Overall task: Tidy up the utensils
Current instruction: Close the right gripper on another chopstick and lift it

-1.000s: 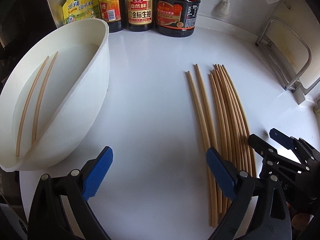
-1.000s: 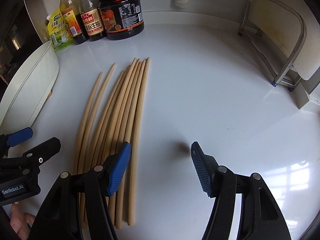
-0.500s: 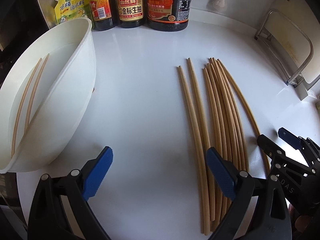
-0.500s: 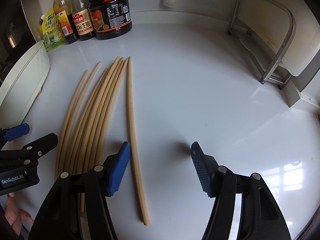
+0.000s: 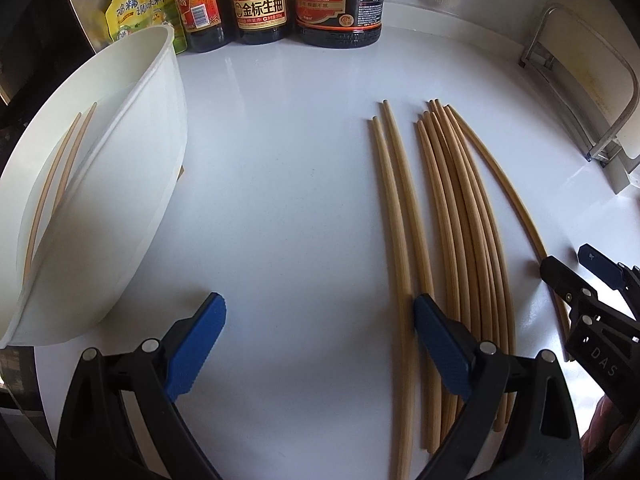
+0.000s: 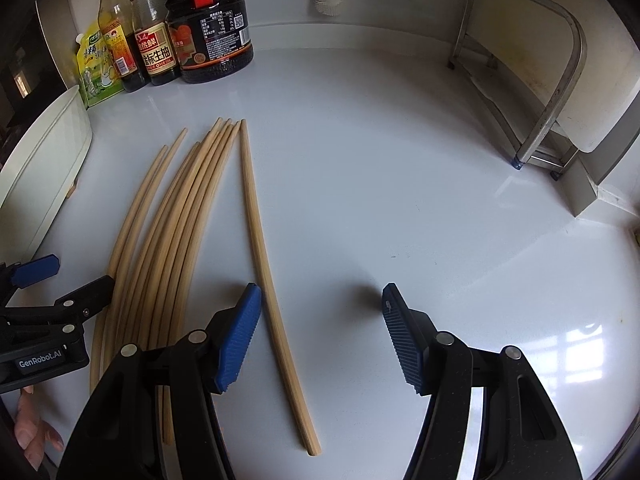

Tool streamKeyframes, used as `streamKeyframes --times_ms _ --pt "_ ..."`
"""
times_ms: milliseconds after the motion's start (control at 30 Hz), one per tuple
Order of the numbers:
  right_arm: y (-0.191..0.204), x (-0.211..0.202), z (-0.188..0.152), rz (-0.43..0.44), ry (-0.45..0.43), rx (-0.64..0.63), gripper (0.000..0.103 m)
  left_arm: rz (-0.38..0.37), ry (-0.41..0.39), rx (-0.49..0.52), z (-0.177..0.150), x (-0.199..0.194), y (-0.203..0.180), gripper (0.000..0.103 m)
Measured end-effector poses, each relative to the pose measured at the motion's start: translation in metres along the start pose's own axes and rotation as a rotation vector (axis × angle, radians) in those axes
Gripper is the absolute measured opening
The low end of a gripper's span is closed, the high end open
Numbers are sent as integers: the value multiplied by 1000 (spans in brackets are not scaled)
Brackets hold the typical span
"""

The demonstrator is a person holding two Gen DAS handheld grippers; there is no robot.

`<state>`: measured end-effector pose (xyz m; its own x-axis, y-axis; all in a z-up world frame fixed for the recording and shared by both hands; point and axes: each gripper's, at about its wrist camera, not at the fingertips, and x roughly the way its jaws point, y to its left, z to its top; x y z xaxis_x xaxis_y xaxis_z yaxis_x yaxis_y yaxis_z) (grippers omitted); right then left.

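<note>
Separated from the bundle since a second ago, one chopstick [image 6: 264, 280] lies between the right gripper [image 6: 320, 336]'s spread fingers; left gripper [image 5: 316, 344] gapes empty. Seemingly two sit in the white tub [image 5: 160, 184]; ten-odd chopsticks [image 5: 452, 240] remain on the bench [image 5: 280, 200].

"GenRobot.AI" marks the left gripper [image 6: 44, 280]; "金标生抽" labels a soy sauce bottle [image 5: 258, 4].

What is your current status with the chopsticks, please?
Left gripper and right gripper open, empty. Two chopsticks in white tub; bundle and one separated chopstick on counter. Nothing obstructing.
</note>
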<state>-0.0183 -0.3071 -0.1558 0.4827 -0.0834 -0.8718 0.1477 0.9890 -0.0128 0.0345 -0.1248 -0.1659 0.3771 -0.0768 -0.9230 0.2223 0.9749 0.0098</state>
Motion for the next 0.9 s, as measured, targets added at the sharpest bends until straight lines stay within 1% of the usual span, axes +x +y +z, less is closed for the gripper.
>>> streamKeyframes --times_ms 200,300,333,400,467,500,533,567,600,633,667,767,900 --pt "4 2 6 -14 -18 -32 60 3 -5 -14 5 1 1 93" --pt "7 4 9 -14 -33 -58 60 -1 -15 -6 6 -1 0 86" --pt "9 4 10 -10 -36 -68 60 -4 -19 -3 6 -2 -1 83" --pt "13 6 14 1 -40 -90 56 -12 -27 5 6 -4 -2 76" --pt "17 7 16 18 -40 -111 44 -17 -41 18 6 -6 -5 61" --pt "19 7 16 24 -40 -119 41 -21 -47 26 6 -8 -7 57" --pt "21 7 16 32 -40 -127 34 -23 -52 31 6 -9 -8 49" --pt "23 6 16 39 -39 -135 23 -27 -56 34 6 -10 -9 38" --pt "25 6 16 39 -38 -145 20 -31 -58 37 6 -11 -10 32" --pt "28 6 16 37 -38 -156 11 -34 -60 42 6 -12 -11 20" --pt "30 5 16 31 -37 -166 7 -40 -58 47 6 -12 -11 10" --pt "31 4 17 25 -35 -169 6 -52 -49 54 7 -11 -12 8" --pt "24 2 17 45 -21 -116 6 -66 -26 58 8 -11 -10 8"
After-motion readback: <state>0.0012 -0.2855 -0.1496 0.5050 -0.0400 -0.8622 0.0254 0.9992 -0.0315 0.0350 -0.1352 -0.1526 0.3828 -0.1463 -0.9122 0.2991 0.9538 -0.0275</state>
